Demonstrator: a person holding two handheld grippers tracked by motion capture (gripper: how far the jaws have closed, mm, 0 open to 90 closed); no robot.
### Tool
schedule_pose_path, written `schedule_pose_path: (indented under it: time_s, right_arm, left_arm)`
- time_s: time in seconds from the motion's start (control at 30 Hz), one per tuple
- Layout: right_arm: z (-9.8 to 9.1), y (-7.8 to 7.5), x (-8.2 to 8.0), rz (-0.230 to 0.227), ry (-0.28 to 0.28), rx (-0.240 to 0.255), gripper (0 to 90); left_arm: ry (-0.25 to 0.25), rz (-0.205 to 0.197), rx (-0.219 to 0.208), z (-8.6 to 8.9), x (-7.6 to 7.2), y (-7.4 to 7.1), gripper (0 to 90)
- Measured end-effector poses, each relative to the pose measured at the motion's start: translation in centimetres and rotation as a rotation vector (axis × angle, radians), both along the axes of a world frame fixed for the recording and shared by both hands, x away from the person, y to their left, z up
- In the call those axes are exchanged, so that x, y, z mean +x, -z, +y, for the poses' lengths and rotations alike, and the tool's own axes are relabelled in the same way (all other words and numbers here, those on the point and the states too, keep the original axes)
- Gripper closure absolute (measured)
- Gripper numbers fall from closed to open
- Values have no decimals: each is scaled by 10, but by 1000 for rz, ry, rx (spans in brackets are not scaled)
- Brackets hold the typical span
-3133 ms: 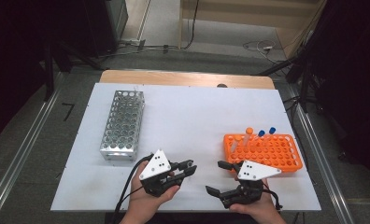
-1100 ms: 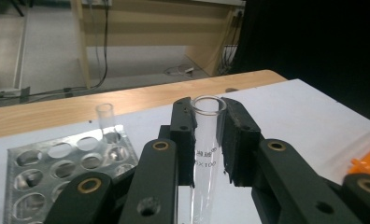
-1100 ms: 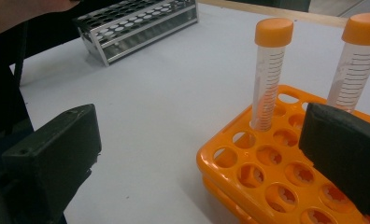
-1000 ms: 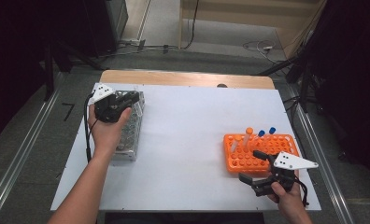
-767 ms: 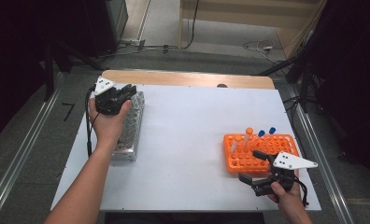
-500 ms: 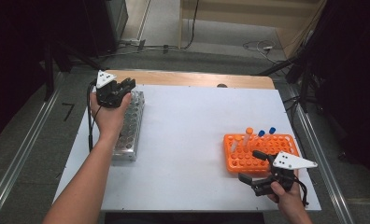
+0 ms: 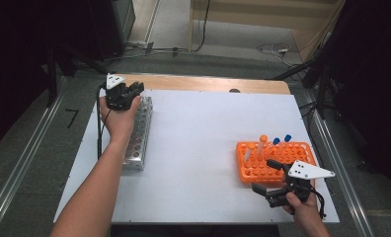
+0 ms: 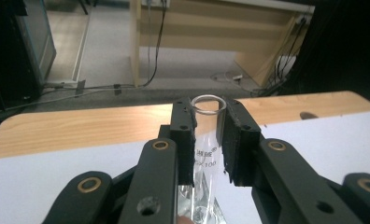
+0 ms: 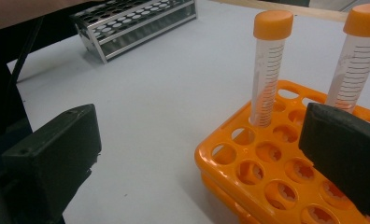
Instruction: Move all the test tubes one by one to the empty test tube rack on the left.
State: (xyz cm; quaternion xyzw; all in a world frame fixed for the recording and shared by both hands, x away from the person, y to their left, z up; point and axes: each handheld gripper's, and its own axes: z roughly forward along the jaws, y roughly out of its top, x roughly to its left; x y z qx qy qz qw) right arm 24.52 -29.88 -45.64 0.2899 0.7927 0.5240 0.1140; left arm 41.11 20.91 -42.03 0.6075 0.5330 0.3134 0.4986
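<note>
the left claw (image 8: pixel 206 135) pinches a clear glass tube (image 8: pixel 205 151) above the metal rack (image 7: pixel 136 133). the right claw (image 9: pixel 206 154) sits spread beside the orange rack (image 9: pixel 286 177) on the counter (image 7: pixel 203 128).

A laboratory-style test room. At its centre stands a white table (image 7: pixel 203 128) with a light wood edge. On the table, left of centre, sits a metal test-tube rack (image 7: pixel 136 136); right of centre sits an orange plastic tube rack (image 7: pixel 275 160) holding capped, graduated sample tubes (image 9: pixel 267 70). Beyond the table lie grey carpet, loose cables (image 7: pixel 183 49) and wooden furniture (image 7: pixel 262 12). Dark equipment stands and metal floor rails (image 7: pixel 20 168) flank the table.
</note>
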Motion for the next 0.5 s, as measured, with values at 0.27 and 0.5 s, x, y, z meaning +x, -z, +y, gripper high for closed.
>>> schedule_pose_path:
  time_s: [0.27, 0.5]
  right_arm:
    - [1, 1, 0, 1, -2, -4, 0]
    - [1, 1, 0, -2, 0, -8, 0]
  left_arm:
    - [5, 70, 77, -8, 0, 8, 762]
    - [2, 119, 123, -11, -2, 11, 758]
